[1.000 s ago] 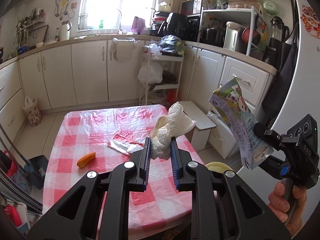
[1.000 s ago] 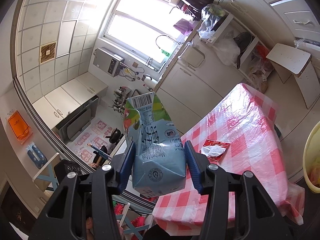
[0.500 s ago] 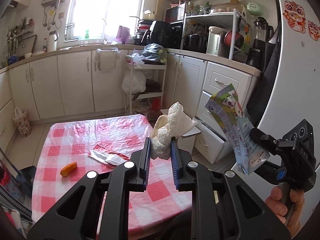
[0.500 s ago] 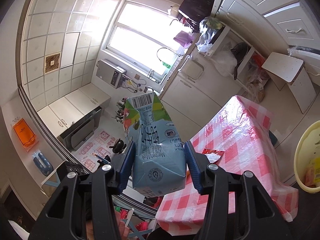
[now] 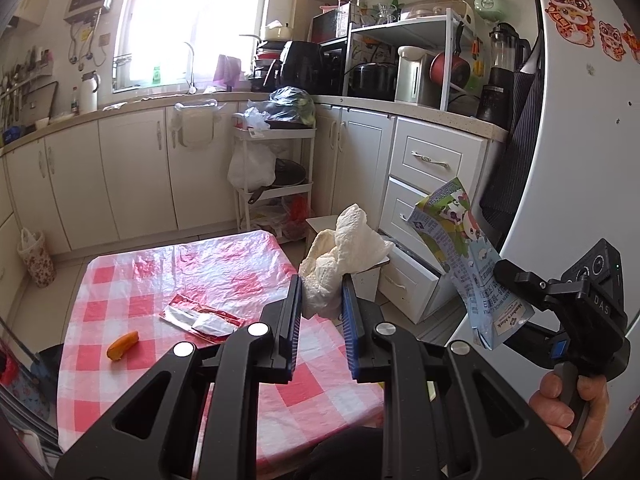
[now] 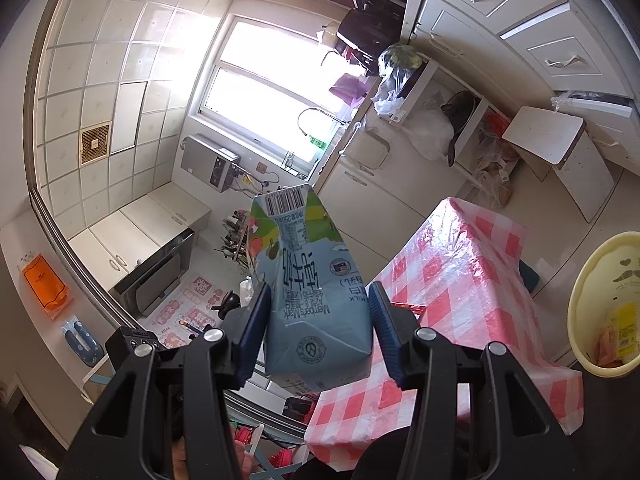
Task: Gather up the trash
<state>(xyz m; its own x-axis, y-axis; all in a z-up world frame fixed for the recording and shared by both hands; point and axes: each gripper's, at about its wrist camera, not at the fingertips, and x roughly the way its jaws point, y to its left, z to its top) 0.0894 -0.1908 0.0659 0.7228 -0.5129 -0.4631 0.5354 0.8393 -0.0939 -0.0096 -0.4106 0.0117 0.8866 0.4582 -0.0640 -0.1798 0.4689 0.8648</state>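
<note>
Both loads are in hand: your left claw [image 5: 320, 312] clamps the crumpled paper towel [image 5: 344, 256], right claw [image 6: 318, 326] grips the milk carton [image 6: 308, 284]. Next, swing toward the yellow bin [image 6: 580, 304] at right edge and release above it.

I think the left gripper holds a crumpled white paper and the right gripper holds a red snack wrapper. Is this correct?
Not quite. The left gripper does hold the crumpled white paper, but the right gripper holds a blue milk carton, as the right wrist view shows. The red wrapper lies on the table.

Both wrist views overlook the checked table [image 5: 168, 280], the right one rolled.
</note>
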